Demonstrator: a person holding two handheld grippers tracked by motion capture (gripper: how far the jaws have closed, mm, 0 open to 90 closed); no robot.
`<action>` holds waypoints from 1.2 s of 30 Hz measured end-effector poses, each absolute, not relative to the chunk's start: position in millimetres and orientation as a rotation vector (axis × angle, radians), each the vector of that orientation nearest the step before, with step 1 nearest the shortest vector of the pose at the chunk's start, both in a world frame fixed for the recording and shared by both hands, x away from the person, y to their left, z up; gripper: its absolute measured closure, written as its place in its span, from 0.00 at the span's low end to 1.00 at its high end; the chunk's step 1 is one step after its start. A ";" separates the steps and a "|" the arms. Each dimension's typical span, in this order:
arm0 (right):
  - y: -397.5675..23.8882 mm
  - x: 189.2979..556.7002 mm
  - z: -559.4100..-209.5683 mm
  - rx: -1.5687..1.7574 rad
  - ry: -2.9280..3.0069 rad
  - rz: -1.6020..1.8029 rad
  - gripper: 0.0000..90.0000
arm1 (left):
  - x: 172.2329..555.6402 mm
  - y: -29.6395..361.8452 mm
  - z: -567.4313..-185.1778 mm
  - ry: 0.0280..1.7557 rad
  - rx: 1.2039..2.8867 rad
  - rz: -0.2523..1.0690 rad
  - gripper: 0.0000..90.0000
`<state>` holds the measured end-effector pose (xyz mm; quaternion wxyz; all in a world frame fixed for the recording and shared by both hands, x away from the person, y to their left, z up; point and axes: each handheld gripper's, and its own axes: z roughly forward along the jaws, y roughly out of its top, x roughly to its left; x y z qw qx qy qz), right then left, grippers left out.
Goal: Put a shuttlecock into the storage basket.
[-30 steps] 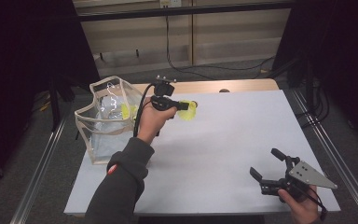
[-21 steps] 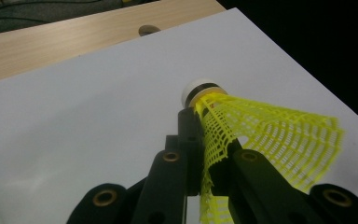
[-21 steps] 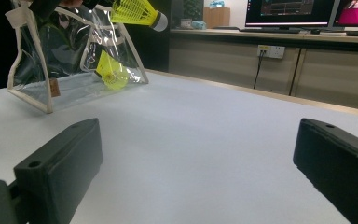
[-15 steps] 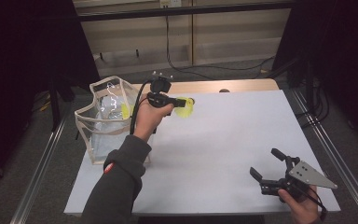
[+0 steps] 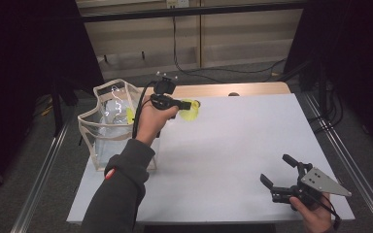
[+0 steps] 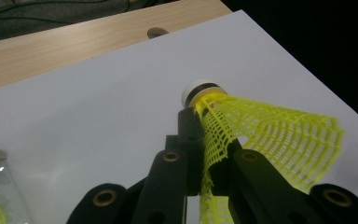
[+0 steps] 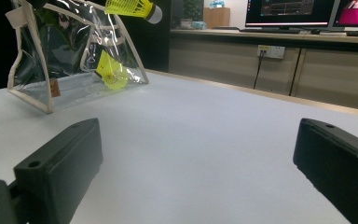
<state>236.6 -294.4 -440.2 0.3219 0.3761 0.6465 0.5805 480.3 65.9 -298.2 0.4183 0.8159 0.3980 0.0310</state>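
Observation:
My left gripper (image 5: 188, 105) is shut on the skirt of a yellow mesh shuttlecock (image 5: 190, 113) and holds it in the air just right of a clear zip bag (image 5: 108, 141). Along its own jaws, the left gripper (image 6: 206, 128) pinches the shuttlecock (image 6: 270, 135) with the white cork pointing away. Inside the bag lies a second yellow shuttlecock (image 5: 129, 115). My right gripper (image 5: 275, 168) rests at the table's near right corner, open with nothing between its fingers (image 7: 60, 163). From there I see the bag (image 7: 51, 88), the shuttlecock inside it (image 7: 112, 72) and the held one (image 7: 130, 7) above.
The white tabletop (image 5: 233, 145) stretches between the two hands. A wooden strip (image 5: 252, 90) with a small hole runs along its far edge. Metal rails (image 5: 43, 179) flank the table. Cabinets and monitors (image 7: 289, 9) stand beyond it.
The left hand has drifted slightly left toward the bag with the shuttlecock still pinched. The right gripper has stayed where it was.

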 end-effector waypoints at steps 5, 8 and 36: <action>-294.6 236.7 -440.3 0.983 1.699 1.523 0.02 | 480.4 68.2 -294.0 1.002 2.047 0.085 0.97; -294.9 236.6 -440.2 0.982 1.697 1.522 0.02 | 480.7 70.1 -291.9 1.006 2.045 0.086 0.97; -294.8 236.9 -440.5 0.989 1.700 1.523 0.02 | 479.2 84.4 -274.1 1.030 2.049 0.107 0.97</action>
